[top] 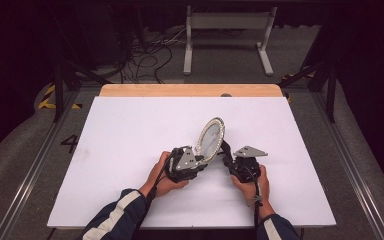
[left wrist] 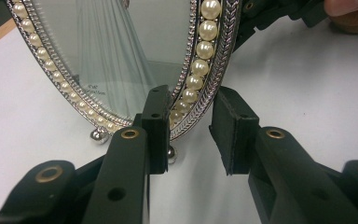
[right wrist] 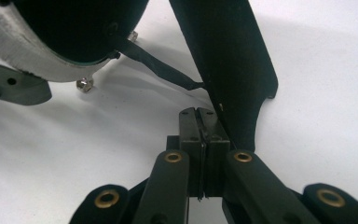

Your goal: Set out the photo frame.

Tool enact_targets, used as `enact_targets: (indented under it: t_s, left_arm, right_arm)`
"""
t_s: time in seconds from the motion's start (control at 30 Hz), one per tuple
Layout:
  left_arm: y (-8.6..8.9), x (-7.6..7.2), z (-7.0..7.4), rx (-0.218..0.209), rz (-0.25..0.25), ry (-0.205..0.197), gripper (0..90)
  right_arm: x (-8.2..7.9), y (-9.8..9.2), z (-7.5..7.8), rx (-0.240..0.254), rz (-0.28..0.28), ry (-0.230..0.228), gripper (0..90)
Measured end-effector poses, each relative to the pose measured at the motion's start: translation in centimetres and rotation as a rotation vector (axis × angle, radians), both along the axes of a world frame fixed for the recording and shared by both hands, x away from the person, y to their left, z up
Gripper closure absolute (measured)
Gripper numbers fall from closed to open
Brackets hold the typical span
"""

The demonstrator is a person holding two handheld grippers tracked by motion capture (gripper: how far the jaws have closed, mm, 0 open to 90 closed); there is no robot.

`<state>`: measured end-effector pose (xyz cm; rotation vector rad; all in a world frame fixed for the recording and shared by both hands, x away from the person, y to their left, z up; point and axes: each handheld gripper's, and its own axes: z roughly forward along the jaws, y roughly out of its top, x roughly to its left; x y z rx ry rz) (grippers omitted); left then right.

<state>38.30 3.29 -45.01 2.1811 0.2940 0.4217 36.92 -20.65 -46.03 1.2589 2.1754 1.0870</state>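
From the high view, a white table (top: 130, 130) carries an oval picture frame (top: 210, 139) standing tilted near its middle, rimmed in silver with pearls. The person's left hand (top: 161, 181) brings the left gripper (top: 196, 161) up to the frame's lower edge, while the right hand (top: 252, 186) keeps the right gripper (top: 228, 161) just behind the frame, by its black back stand (top: 225, 148). No containers sit on the table.

In the left gripper view, the left gripper (left wrist: 191, 128) has its jaws parted, set either side of the frame's (left wrist: 121, 51) lower rim; the left pad lies against the glass front, the right pad stands clear of the rim. Pearls (left wrist: 200, 65) run inside a braided silver band, and small ball feet (left wrist: 99, 135) rest on the table.

In the right gripper view, the right gripper (right wrist: 203, 122) has its pads pressed together with nothing visibly between them, their tips just beside the black stand (right wrist: 233, 60). A thin black cord (right wrist: 161, 67) joins the stand to the frame's dark back (right wrist: 74, 28).
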Motion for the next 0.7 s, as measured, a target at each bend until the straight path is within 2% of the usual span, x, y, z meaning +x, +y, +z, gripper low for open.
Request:
enact_targets:
  t_s: [0.3, 0.37, 0.43, 0.5, 0.63, 0.7]
  left_arm:
    - [-0.4, -0.1, 0.0, -0.005, -0.018, 0.005, 68.0]
    - [-0.5, -0.1, 0.0, -0.005, -0.021, 0.006, 68.0]
    - [-0.6, -0.2, 0.1, 0.0, -0.017, 0.007, 67.8]
    - [-0.5, -0.2, 0.1, -0.008, -0.025, 0.013, 68.2]
    - [0.4, -0.3, 0.6, -0.015, -0.019, 0.016, 67.7]
    - [1.7, -0.4, 1.2, -0.047, -0.004, 0.022, 68.1]
  right_arm:
    - [0.1, -0.1, 0.0, -0.003, -0.009, -0.001, 88.1]
    - [0.1, -0.2, 0.0, 0.01, 0.0, 0.0, 84.9]
    - [0.0, -0.4, 0.1, 0.058, 0.01, 0.002, 83.1]
    - [-0.2, -0.3, 0.1, 0.076, 0.022, 0.003, 81.9]
    - [-0.7, 0.2, 0.3, 0.069, 0.046, -0.009, 79.2]
    - [-1.2, 0.8, 0.6, 0.049, 0.077, -0.03, 76.6]
